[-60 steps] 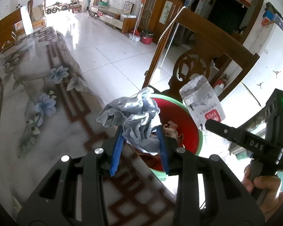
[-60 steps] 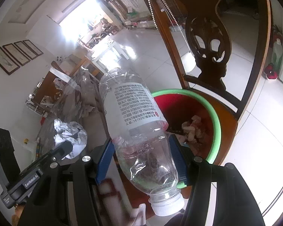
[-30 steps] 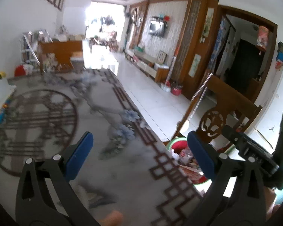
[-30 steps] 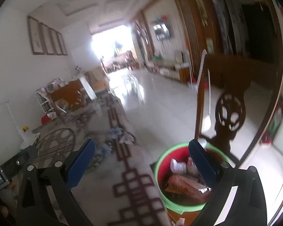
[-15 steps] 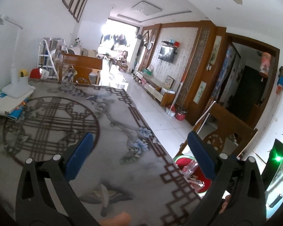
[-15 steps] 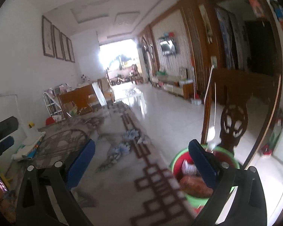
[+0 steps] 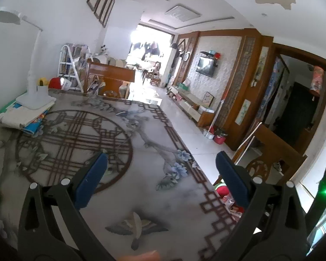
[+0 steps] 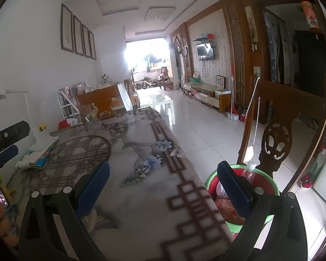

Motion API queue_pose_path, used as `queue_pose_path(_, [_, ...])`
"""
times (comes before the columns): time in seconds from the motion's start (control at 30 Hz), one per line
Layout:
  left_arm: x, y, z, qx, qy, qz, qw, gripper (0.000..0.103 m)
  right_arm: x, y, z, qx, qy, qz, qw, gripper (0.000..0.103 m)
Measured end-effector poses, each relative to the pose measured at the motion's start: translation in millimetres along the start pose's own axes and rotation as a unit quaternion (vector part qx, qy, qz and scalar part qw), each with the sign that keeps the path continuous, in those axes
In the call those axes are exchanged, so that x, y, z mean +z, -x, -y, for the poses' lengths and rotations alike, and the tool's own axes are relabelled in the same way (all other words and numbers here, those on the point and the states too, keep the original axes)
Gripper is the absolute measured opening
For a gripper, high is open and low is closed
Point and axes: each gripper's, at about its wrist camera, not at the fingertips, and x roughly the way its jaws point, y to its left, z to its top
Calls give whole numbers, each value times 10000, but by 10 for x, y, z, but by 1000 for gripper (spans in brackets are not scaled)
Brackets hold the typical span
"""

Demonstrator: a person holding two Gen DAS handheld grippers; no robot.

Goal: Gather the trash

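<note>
My left gripper point(image 7: 160, 169) is open and empty, held above the patterned table point(image 7: 119, 152). My right gripper point(image 8: 163, 180) is also open and empty over the table's right part. The red bin with a green rim point(image 8: 265, 180) sits on a wooden chair beside the table's right edge, and holds a clear plastic bottle point(image 8: 248, 171) and other trash. In the left wrist view the bin point(image 7: 225, 192) shows only partly behind my right finger. I see no loose trash on the table.
A white desk lamp point(image 7: 33, 87) stands on stacked books point(image 7: 26, 115) at the table's far left. A carved wooden chair back point(image 8: 278, 130) rises behind the bin. Tiled floor point(image 8: 202, 126) lies right of the table. The left gripper's body point(image 8: 6, 139) shows at the right wrist view's left edge.
Two seconds ago the left gripper held crumpled foil and the right held the bottle over the bin. Both have let go, opened, and drawn up and back; the bottle lies in the bin.
</note>
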Motion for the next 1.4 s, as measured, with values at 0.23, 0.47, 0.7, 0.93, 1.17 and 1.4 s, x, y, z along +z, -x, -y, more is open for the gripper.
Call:
queue_pose_path(0.23, [-60, -96, -68, 87, 143, -262, 9995, 98, -36, -48, 16, -2, -108, -156, 9998, 96])
queue_pose_path(0.47, [-62, -94, -25, 17, 95, -288, 9995, 98, -47, -57, 16, -2, -122, -187, 9998, 96])
queue_pose_path(0.7, [-73, -105, -5, -1, 60, -328, 9994, 98, -94, -77, 11, -4, -101, -258, 9996, 96])
queue_pose_path(0.93, [-76, -105, 3, -13, 59, -342, 9994, 98, -106, -96, 12, 1, -103, -295, 9995, 96])
queue_pose_path(1.17, [-100, -107, 25, -39, 19, -371, 9993, 98, -121, -103, 1, 10, -91, -343, 9994, 96])
queue_pose_path(1.4, [-101, -102, 35, -37, 22, -375, 9993, 98, -137, -116, -2, 9, -97, -379, 9992, 96])
